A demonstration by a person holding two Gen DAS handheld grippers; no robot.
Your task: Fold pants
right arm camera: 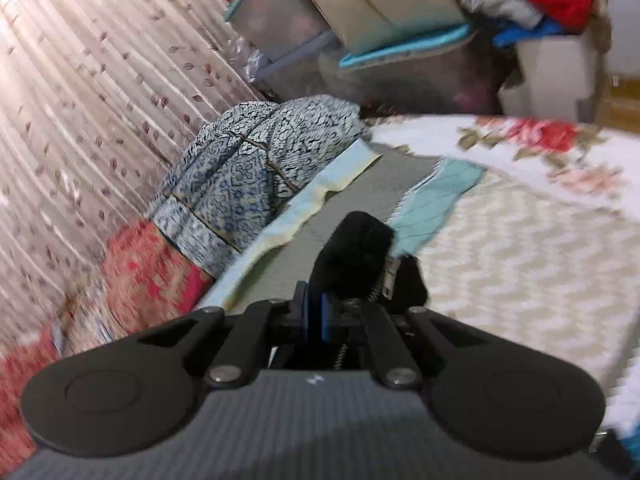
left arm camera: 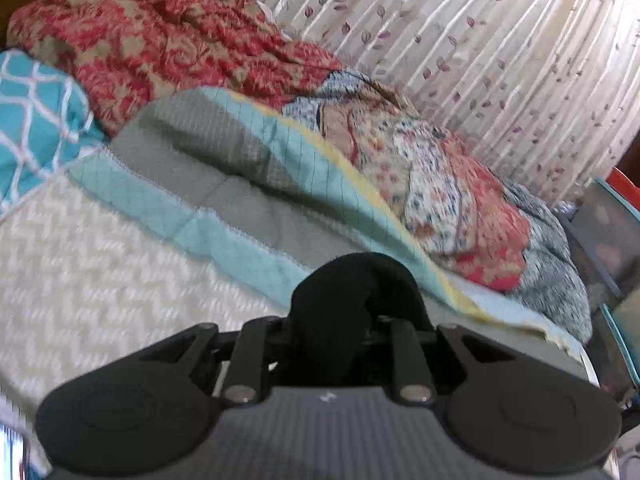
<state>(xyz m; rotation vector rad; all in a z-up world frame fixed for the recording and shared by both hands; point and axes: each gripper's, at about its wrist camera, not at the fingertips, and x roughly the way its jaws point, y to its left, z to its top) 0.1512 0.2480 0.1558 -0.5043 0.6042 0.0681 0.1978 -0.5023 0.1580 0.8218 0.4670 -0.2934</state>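
The pants are black. In the left wrist view a bunched fold of them [left arm camera: 352, 284] humps over my left gripper [left arm camera: 360, 312], which is shut on the cloth, and its fingertips are buried under it. In the right wrist view another bunch of the black pants [right arm camera: 360, 248] sticks up from my right gripper [right arm camera: 340, 284], also shut on the fabric. A metal zipper [right arm camera: 384, 284] shows at its right side, and the blue pads [right arm camera: 316, 316] are pressed together. Both grippers hang above the bed, tilted downward. The remainder of the pants is out of sight.
The bed carries a cream zigzag cover [left arm camera: 100, 272], a grey and teal quilt [left arm camera: 224, 184] and piled patterned bedding [left arm camera: 440, 184] along a leaf-print curtain [left arm camera: 480, 60]. A teal pillow [left arm camera: 36, 120] lies at left. Storage boxes and clothes [right arm camera: 400, 20] stand beyond the bed's end.
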